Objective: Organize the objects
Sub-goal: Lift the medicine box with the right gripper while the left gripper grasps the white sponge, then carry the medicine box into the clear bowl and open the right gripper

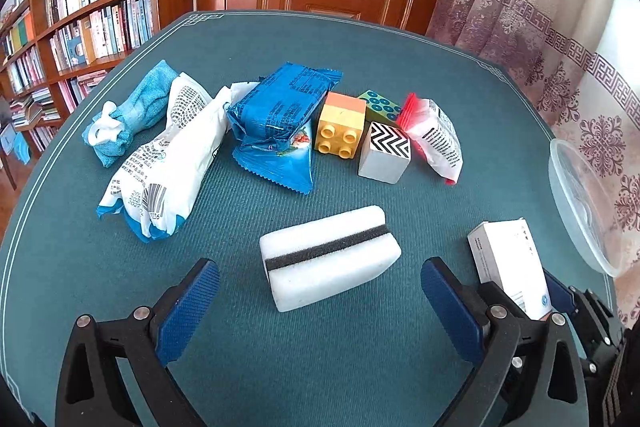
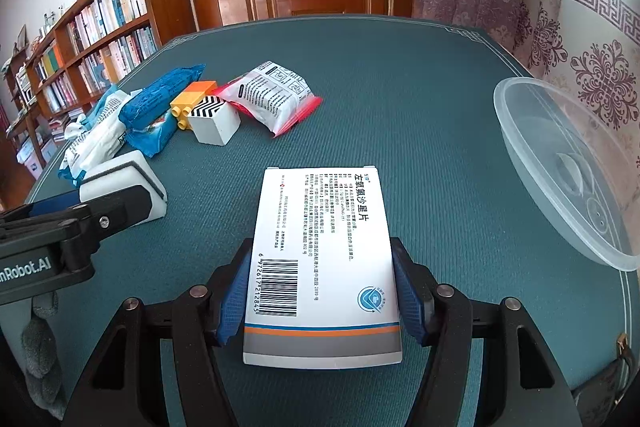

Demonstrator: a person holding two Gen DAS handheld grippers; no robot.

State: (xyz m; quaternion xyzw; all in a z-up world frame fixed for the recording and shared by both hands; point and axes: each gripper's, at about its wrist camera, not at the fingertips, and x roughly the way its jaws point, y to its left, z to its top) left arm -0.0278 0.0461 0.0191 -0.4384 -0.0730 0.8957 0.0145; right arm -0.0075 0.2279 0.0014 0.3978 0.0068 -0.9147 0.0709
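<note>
A big round table [image 2: 400, 75] with a blue-green cloth is seen in both views. A clear plastic bowl [image 2: 560, 163] is tipped on its side at about 3 o'clock on the table in the right wrist view, with its open mouth turned toward the middle. It looks like the place where things should be put.

A heap of things is found at about 10 o'clock in that view: a white and blue pack [image 1: 160, 163], a blue snack bag [image 1: 276, 107], a small blue cloth bag [image 1: 132, 115], a red and white pouch [image 1: 436, 135], a yellow and orange block [image 1: 340, 127], a zigzag cube [image 1: 386, 153] and a green dotted cube [image 1: 380, 105]. They are touching or just beside each other.

A white sponge with a black stripe [image 1: 328, 257] is lying alone at 6 o'clock in the left wrist view. The left gripper [image 1: 320, 291] is spread wide, with one finger on each side of the sponge and not touching it.

A white medicine box [image 2: 324, 259] is pinched flat by the right gripper [image 2: 320, 295], with blue pads pressed on both long sides.

To do this step well, the box should be kept level and carried toward 3 o'clock. It should be slid through the bowl's open mouth before the fingers are let go. The bowl is light and tipped, so it may be pushed away if bumped. The sponge should be squeezed softly across its short sides, since it is squishy.
</note>
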